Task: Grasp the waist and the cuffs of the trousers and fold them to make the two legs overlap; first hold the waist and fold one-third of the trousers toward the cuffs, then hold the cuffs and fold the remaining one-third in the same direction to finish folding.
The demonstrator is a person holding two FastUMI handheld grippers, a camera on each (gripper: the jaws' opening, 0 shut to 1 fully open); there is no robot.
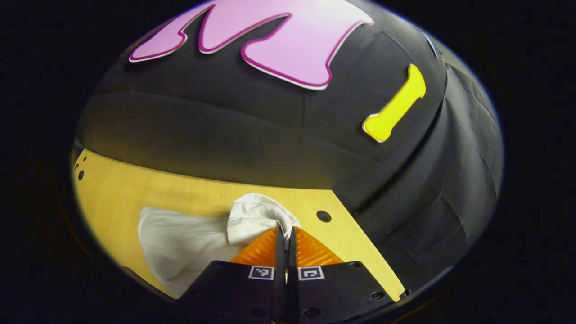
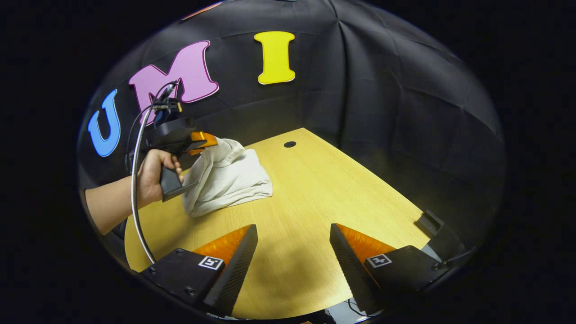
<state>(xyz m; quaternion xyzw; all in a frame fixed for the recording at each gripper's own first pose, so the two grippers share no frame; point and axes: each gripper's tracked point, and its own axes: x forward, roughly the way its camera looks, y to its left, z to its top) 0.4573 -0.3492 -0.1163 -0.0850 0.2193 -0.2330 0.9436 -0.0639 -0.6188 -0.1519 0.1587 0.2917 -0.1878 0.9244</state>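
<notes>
The white trousers point(image 1: 189, 243) lie bunched on the wooden table point(image 1: 135, 189). My left gripper point(image 1: 285, 231) is shut on a raised fold of the cloth, lifting it off the table. In the right gripper view the trousers point(image 2: 229, 180) form a folded heap at the table's far left, with the left gripper point(image 2: 207, 141) pinching their top, held by a hand point(image 2: 155, 175). My right gripper point(image 2: 292, 234) hovers open over bare table, well apart from the cloth, with nothing between its fingers.
The table point(image 2: 315, 193) has a round hole point(image 2: 290, 144) near its far corner and another hole point(image 1: 323, 216) close to the lifted cloth. A black bracket point(image 2: 432, 222) sits at the right edge. A cable point(image 2: 135, 180) hangs from the left gripper.
</notes>
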